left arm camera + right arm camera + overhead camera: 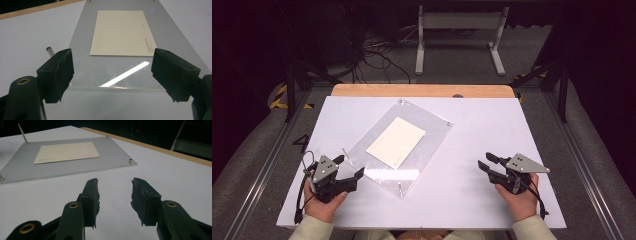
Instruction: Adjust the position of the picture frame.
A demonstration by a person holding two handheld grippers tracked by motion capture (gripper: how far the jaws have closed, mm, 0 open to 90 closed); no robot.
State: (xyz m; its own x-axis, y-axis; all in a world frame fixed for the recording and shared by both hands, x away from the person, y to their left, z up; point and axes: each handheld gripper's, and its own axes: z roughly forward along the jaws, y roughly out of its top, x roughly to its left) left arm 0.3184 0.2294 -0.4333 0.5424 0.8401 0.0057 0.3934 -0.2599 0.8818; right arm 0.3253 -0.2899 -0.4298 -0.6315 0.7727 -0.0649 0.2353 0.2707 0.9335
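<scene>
Jaws of both grippers open, empty; clear acrylic plate (432, 131) over cream card (396, 142).

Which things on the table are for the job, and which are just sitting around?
For the job:
- clear plate with metal pins at its corners
- cream card lying on it
- left gripper, open, by the plate's near edge
- right gripper, open, on the bare white table

Just sitting around:
- cables on the floor behind
- white stand back there
</scene>
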